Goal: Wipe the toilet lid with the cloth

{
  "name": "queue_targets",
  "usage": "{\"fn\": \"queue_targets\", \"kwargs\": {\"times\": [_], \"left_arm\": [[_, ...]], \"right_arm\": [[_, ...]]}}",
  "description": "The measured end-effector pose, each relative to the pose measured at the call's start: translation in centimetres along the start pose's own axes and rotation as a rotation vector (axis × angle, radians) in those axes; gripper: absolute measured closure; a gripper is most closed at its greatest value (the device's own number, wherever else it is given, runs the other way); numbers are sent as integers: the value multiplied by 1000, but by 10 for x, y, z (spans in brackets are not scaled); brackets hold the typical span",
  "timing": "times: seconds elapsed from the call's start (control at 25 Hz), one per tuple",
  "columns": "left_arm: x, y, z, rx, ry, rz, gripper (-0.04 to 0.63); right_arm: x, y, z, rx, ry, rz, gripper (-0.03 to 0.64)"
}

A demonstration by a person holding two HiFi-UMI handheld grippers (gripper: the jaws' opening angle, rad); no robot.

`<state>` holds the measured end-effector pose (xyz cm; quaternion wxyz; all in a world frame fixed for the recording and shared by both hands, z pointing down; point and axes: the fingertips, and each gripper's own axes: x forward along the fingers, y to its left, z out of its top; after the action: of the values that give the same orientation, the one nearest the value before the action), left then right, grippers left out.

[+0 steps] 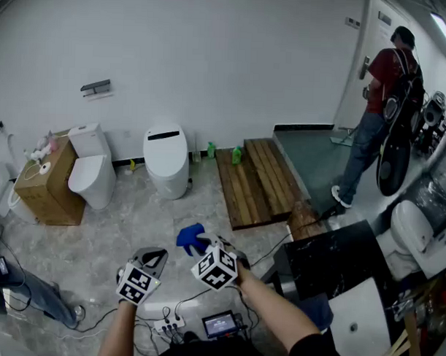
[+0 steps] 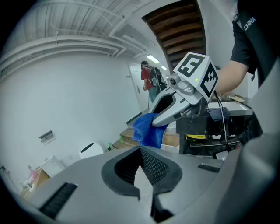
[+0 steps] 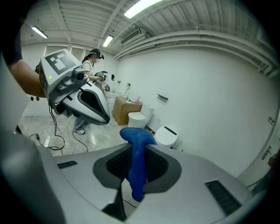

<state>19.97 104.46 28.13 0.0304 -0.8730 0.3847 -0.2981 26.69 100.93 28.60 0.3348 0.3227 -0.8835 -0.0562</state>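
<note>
- The toilet lid point(image 1: 166, 151) is shut and stands well apart from you, against the far wall. Nothing is touching it, so I judge the wiping has not begun.
- Your left gripper point(image 2: 141, 154) has its fingers closed together on nothing.
- Your right gripper point(image 3: 134, 153) has its fingers clamped on the cloth.
- The blue cloth point(image 1: 192, 238) hangs from those fingers, in the air just ahead of you. It is yet to be carried over to the lid.
</note>
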Motion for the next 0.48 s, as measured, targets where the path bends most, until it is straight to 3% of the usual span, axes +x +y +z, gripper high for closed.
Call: {"fn": "queue_targets", "kwargs": {"times": [0.48], "left_arm": [[8,0,0,0,3,-5,584]], "right_arm": [[2,-5,-5,35,-8,8,548]]}}
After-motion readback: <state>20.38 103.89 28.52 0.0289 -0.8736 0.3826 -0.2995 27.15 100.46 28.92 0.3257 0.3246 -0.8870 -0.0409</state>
